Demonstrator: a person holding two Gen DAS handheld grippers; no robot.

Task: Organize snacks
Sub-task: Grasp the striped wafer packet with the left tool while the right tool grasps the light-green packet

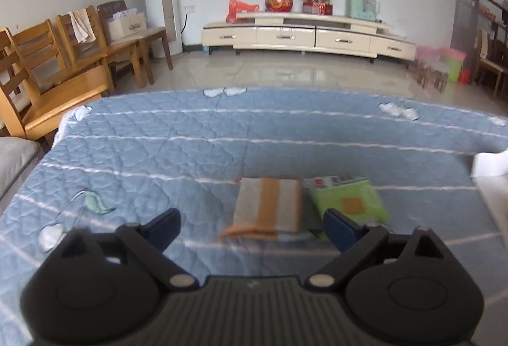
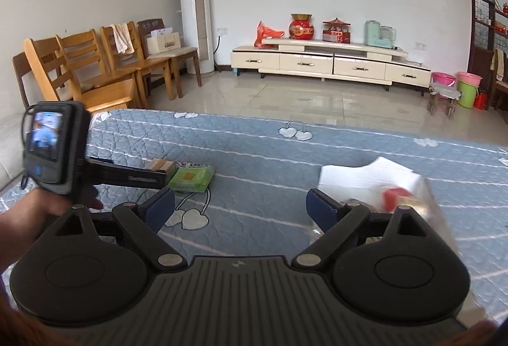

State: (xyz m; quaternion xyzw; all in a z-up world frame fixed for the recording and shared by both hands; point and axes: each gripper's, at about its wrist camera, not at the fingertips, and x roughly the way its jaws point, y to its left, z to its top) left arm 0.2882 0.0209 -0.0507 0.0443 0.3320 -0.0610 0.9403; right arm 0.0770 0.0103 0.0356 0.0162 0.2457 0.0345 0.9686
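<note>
Two snack packs lie side by side on the blue quilted cover (image 1: 190, 155): an orange-and-grey striped pack (image 1: 270, 206) and a green pack (image 1: 349, 200). My left gripper (image 1: 252, 227) hangs just in front of the striped pack, jaws wide open with nothing between them. In the right wrist view the same green pack (image 2: 192, 177) and striped pack (image 2: 163, 166) lie at the left, beside the left gripper's body (image 2: 57, 152) held in a hand. My right gripper (image 2: 239, 206) is open over bare quilt. A white box (image 2: 365, 177) holding a red-and-clear snack (image 2: 397, 198) stands at its right.
The white box's edge (image 1: 490, 162) shows at the right of the left wrist view. Wooden chairs (image 2: 95, 66) stand beyond the cover's left side. A low cream cabinet (image 2: 330, 63) and a tall white air conditioner (image 2: 195, 9) stand against the far wall, across a tiled floor.
</note>
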